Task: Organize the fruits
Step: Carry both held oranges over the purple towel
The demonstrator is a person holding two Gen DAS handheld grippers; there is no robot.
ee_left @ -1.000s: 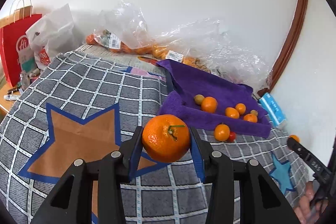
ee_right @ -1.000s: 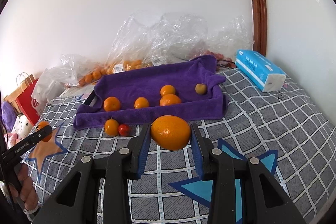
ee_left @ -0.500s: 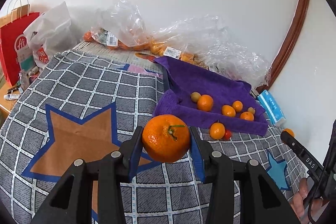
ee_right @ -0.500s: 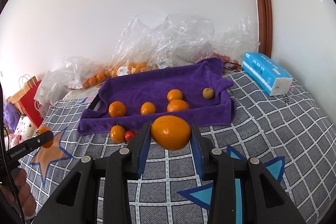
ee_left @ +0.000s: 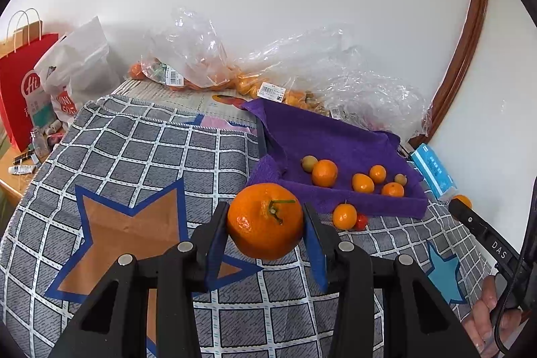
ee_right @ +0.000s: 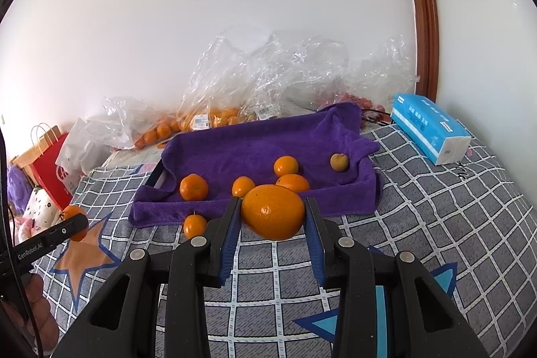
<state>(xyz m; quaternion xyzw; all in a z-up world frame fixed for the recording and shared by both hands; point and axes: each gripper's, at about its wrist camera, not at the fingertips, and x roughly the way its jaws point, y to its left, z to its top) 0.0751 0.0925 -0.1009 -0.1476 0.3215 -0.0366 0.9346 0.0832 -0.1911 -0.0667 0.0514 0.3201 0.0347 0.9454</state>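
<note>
Orange, stemmed: one mandarin [ee_left: 265,221], pinched between the blue-padded fingers of the left gripper [ee_left: 265,235], held clear above the grey checked cloth [ee_left: 141,153] with its brown star.

Orange, smooth, no stem showing: one larger orange [ee_right: 273,212], pinched between the fingers of the right gripper [ee_right: 273,230], held just in front of the tray's near edge.

Purple towel-lined tray [ee_right: 235,143], on the cloth near the wall. Contents: four orange fruits and one dull yellow-brown fruit [ee_right: 339,162] towards the right; the left view shows a second dull fruit [ee_left: 309,163] at the tray's left.

On the cloth, just outside the tray's front edge: one small stemmed mandarin [ee_left: 344,216], a small red fruit [ee_left: 360,221] touching it.

Behind the tray, against the wall: clear plastic bags [ee_right: 265,79], some holding more oranges.

Right of the tray: blue tissue pack [ee_right: 429,127].

Far left: red paper bag [ee_left: 20,89], white plastic bag [ee_left: 79,69].
</note>
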